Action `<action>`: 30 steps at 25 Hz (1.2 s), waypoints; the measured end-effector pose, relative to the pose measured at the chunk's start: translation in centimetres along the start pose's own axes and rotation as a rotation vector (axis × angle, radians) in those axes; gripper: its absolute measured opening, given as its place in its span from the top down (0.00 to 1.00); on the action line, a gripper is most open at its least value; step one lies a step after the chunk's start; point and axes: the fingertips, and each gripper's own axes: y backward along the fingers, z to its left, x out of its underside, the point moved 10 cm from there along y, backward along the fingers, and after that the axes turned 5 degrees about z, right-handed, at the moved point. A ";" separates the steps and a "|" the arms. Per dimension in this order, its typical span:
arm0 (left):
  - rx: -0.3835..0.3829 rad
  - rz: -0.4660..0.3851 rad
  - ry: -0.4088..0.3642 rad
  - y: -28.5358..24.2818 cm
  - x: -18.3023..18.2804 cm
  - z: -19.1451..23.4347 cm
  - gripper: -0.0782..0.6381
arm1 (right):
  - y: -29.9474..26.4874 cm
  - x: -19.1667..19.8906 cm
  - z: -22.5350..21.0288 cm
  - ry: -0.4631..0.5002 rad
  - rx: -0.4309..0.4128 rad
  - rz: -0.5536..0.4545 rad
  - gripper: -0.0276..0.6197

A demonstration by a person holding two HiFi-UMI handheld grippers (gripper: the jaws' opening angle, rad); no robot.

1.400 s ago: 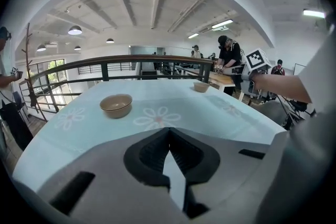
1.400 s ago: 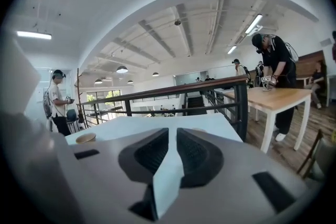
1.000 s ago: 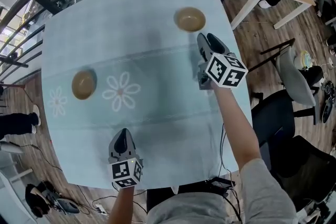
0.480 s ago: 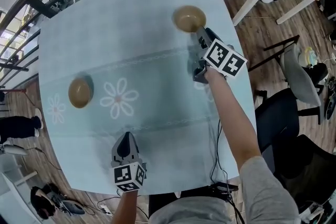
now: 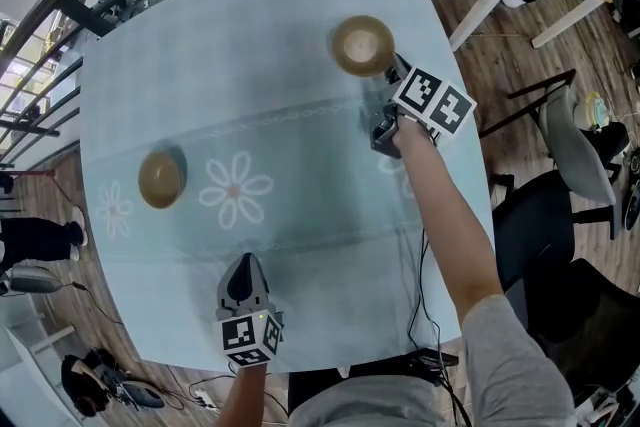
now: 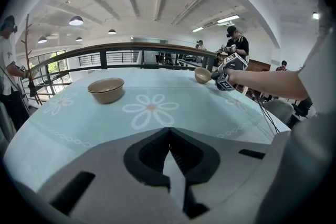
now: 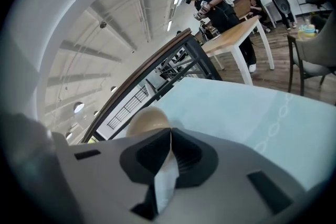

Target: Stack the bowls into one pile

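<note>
Just closed the jaws of the right gripper (image 5: 392,68) onto the near rim of the far bowl (image 5: 362,45), close to the right edge of the pale blue table (image 5: 280,25). Saw those jaws all but meeting at their tips in the right gripper view, with the bowl's thin tan wall pinched between them. Could not tell whether that bowl sat flat or hung tipped in the grip. Held the left gripper (image 5: 243,267) low over the table's near edge, pointing up the cloth, jaws pressed together on nothing. Found the second bowl (image 5: 160,178) upright on the table's left side, just beside a white daisy print (image 5: 234,188), well apart from the far bowl and from both grippers. Counted no bowl stacked yet.
</note>
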 end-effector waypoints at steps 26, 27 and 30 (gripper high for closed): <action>-0.037 -0.072 0.063 4.0 1.6 1.4 0.87 | 5.8 6.0 7.8 -0.023 -0.204 0.130 0.91; -0.041 -0.076 0.067 4.3 1.7 1.7 0.87 | 6.0 6.6 8.6 -0.017 -0.215 0.144 0.91; -0.048 -0.088 0.076 5.3 1.8 2.8 0.87 | 6.4 8.3 10.9 -0.018 -0.244 0.175 0.91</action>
